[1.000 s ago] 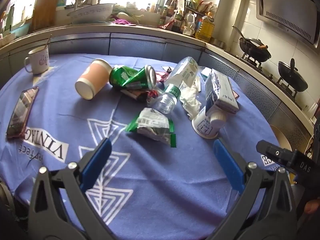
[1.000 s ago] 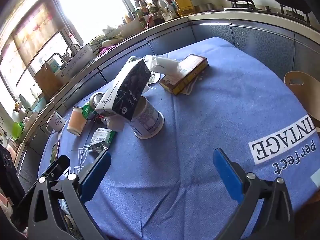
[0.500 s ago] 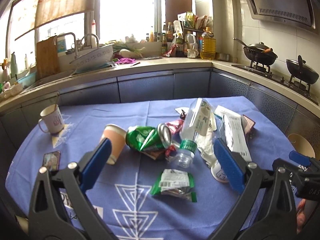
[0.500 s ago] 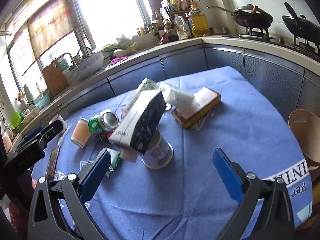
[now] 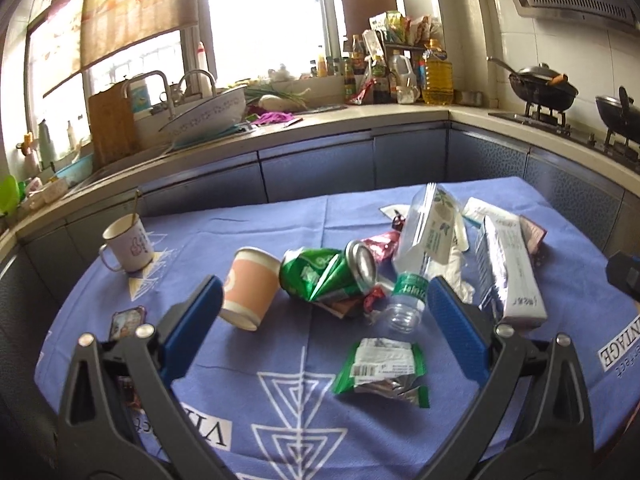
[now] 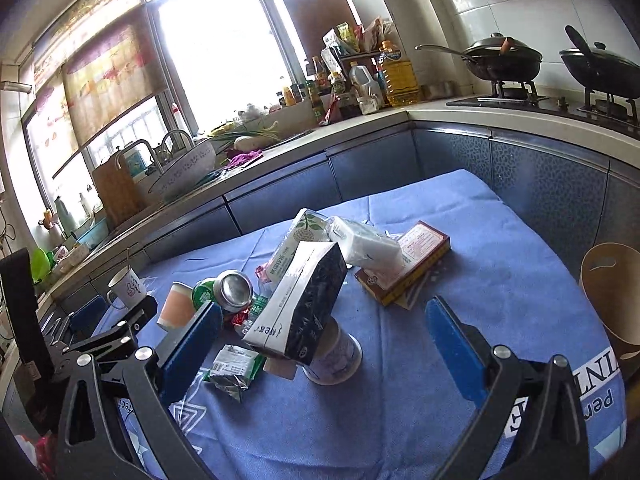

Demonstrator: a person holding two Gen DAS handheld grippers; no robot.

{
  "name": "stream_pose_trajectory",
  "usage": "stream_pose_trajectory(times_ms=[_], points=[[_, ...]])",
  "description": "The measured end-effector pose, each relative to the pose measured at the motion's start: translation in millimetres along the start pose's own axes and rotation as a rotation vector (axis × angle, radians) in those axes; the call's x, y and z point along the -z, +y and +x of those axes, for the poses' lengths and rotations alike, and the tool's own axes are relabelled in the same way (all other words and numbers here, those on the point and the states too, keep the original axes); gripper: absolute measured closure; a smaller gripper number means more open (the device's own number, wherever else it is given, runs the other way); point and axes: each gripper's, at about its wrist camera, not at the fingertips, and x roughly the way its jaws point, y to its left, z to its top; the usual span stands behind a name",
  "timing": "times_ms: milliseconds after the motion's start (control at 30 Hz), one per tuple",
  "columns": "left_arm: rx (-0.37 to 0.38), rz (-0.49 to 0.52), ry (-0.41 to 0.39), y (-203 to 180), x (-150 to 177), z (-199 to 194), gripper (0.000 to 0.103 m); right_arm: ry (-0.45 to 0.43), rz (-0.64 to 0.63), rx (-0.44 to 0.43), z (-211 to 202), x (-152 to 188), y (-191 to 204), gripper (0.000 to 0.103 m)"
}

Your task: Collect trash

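Holding both claws wide and empty, you keep the left claw (image 5: 322, 304) and right claw (image 6: 324, 328) above the trash pile (image 5: 360, 276) on the surface (image 5: 280, 360).

On my left feed I see a blue tablecloth (image 5: 248, 236) with white triangle prints, a crushed green can (image 5: 320, 276) at its centre, a peach-and-white paper cup (image 5: 248, 294) at nine o'clock of it, and a green-and-silver wrapper (image 5: 382, 372) at five o'clock.

Both wrist cams face shared trash pile (image 5: 360, 280).
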Motion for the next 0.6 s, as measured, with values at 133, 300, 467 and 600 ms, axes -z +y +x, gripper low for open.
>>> stream_pose_trajectory(times_ms=[133,300,467,600], points=[[0.041,-0.029,0.056,2.8,7.4,11.2,0.005,-0.003,0.005,0.007,-1.1,1.9,-1.0,0.004],[0.034,-0.024,0.057,0.2,8.6,12.5,0.005,-0.004,-0.008,0.021,-2.0,6.4,-0.1,0.004],[0.039,-0.018,0.045,-2.6,7.9,9.8,0.005,0.005,0.003,0.022,-1.0,6.4,-1.2,0.004],[0.044,-0.016,0.038,-3.5,8.3,7.3,0.005,0.003,0.009,0.024,-1.5,6.8,-2.2,0.004]])
